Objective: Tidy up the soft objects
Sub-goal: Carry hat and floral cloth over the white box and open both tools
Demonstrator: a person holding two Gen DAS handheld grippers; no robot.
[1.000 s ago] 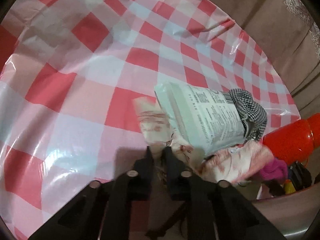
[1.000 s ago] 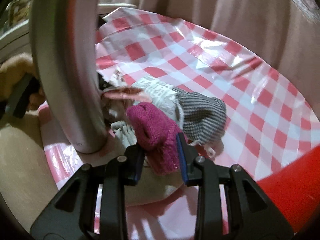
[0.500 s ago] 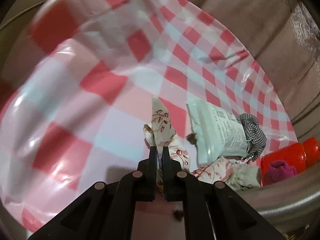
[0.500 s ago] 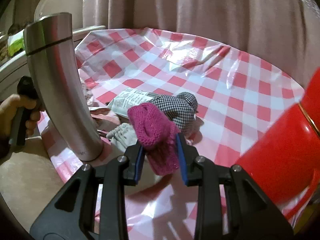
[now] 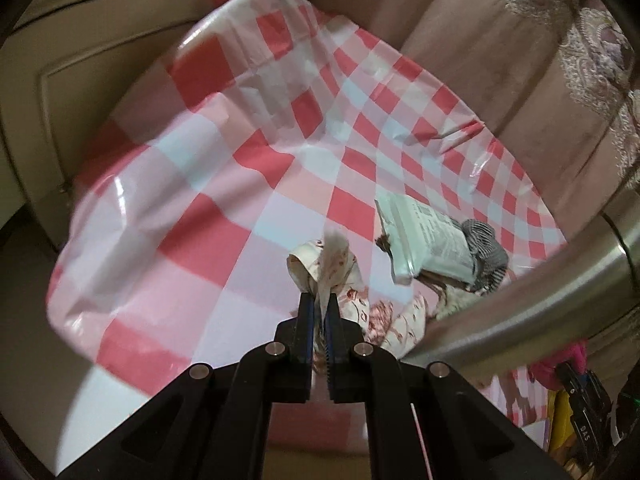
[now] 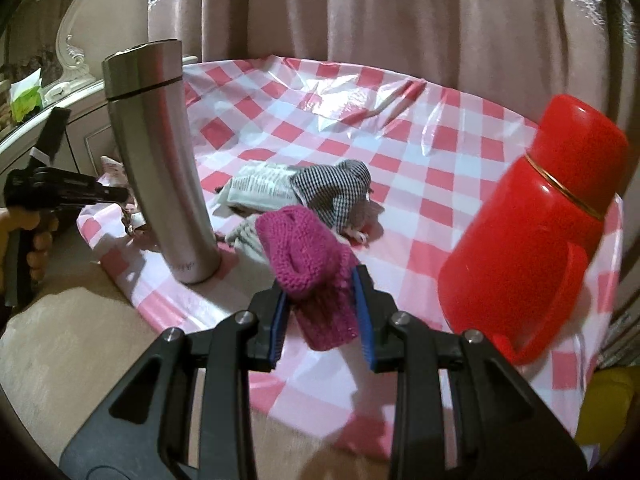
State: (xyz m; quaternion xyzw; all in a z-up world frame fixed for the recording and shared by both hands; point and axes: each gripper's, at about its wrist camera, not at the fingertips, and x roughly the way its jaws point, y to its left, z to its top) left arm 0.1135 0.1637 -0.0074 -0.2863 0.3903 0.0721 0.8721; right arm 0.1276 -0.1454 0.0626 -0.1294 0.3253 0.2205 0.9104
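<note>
Gripping a thin cream cloth with red floral print (image 5: 340, 276), the left gripper (image 5: 319, 304) has its jaws pressed almost fully together on a bunched fold; the rest of the cloth trails down-right onto the red-and-white checked tablecloth (image 5: 200, 208), lower centre of the left wrist view. Right of it lies a pale printed packet (image 5: 424, 240), with a black-and-white checked fabric piece (image 5: 486, 248) touching the packet's far end. A steel flask (image 5: 520, 300) crosses the right side of that frame, blurred.

Right wrist view: right gripper (image 6: 322, 288) jaws stand partly apart, clamped on a magenta knitted piece (image 6: 308, 264) that fills the gap and folds over above the pads, bottom centre. Behind it, mid-frame, sit the packet (image 6: 260, 188) and checked fabric (image 6: 336, 192), with a grey-white cloth (image 6: 248, 240) just in front of them. Steel flask (image 6: 160, 160) upright at left, red flask (image 6: 536, 232) at right, tilted in the fisheye. A person's hand (image 6: 28, 236) holds the left gripper's handle at far left edge. Pink curtain (image 6: 400, 20) along the top.
</note>
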